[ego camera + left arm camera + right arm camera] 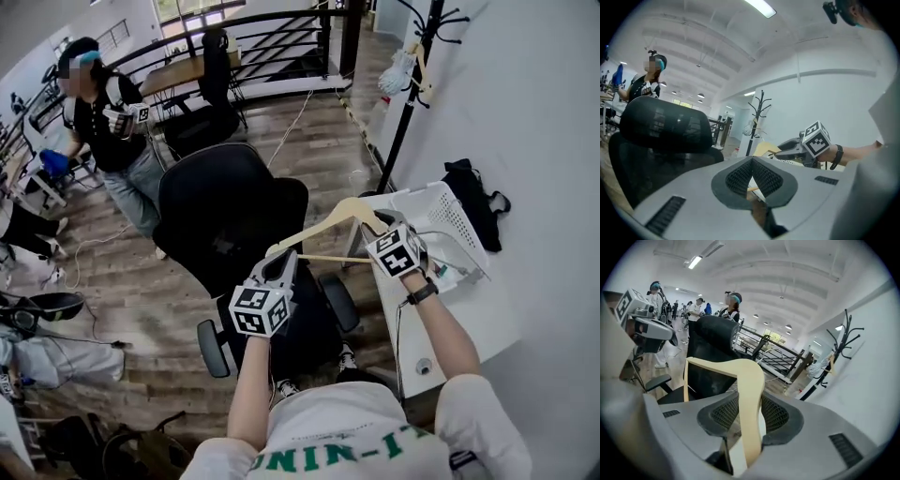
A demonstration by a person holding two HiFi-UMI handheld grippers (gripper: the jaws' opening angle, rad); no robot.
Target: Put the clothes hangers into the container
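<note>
A pale wooden clothes hanger (343,210) hangs in the air between my two grippers, above the black office chair. My right gripper (382,236) is shut on the hanger's right arm (751,394), which runs up between its pads. My left gripper (279,259) is at the hanger's left end. Its jaws are closed, with a thin strip of the wooden bar (753,189) showing between the pads. The white slotted container (448,220) stands on the white table just right of my right gripper. The right gripper's marker cube (816,138) shows in the left gripper view.
The black office chair (230,220) stands right below the hanger. A black coat rack (410,80) with another hanger and white cloth stands behind the table (487,323). A dark bag (473,197) lies beside the container. A person (112,131) holding grippers stands at the far left.
</note>
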